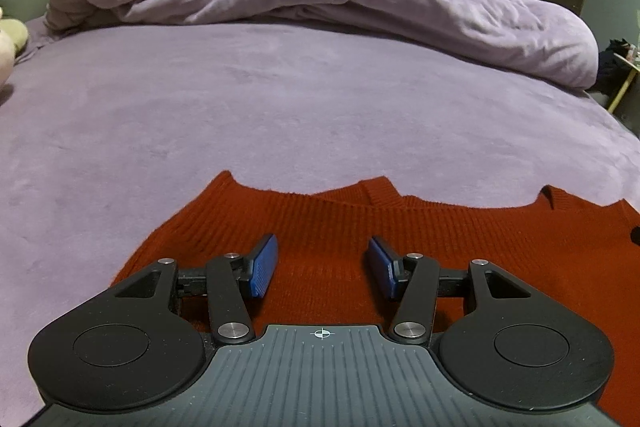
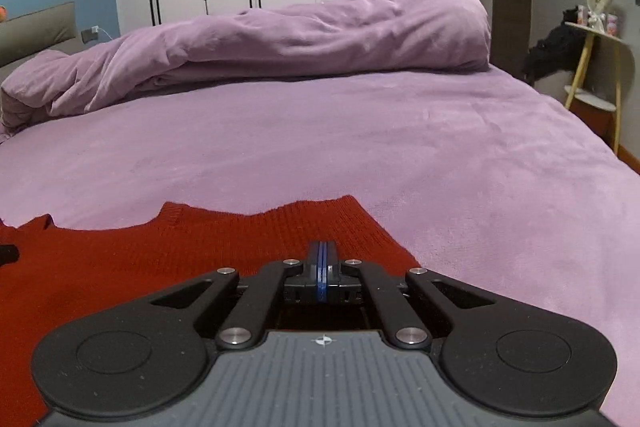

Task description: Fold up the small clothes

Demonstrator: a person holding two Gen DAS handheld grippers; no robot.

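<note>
Fingers of the left gripper (image 1: 323, 262) are held apart and those of the right gripper (image 2: 324, 267) pressed together, seemingly empty, over the red sweater (image 1: 420, 247) spread beneath, nothing folded yet.

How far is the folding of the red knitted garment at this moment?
Done: the red ribbed knitted garment lies spread on the purple bed sheet; no finished fold shows. In hand: nothing visibly gripped; the left gripper is open above it, the right gripper shut, with no cloth seen between its fingers. Left: all the folding.
</note>
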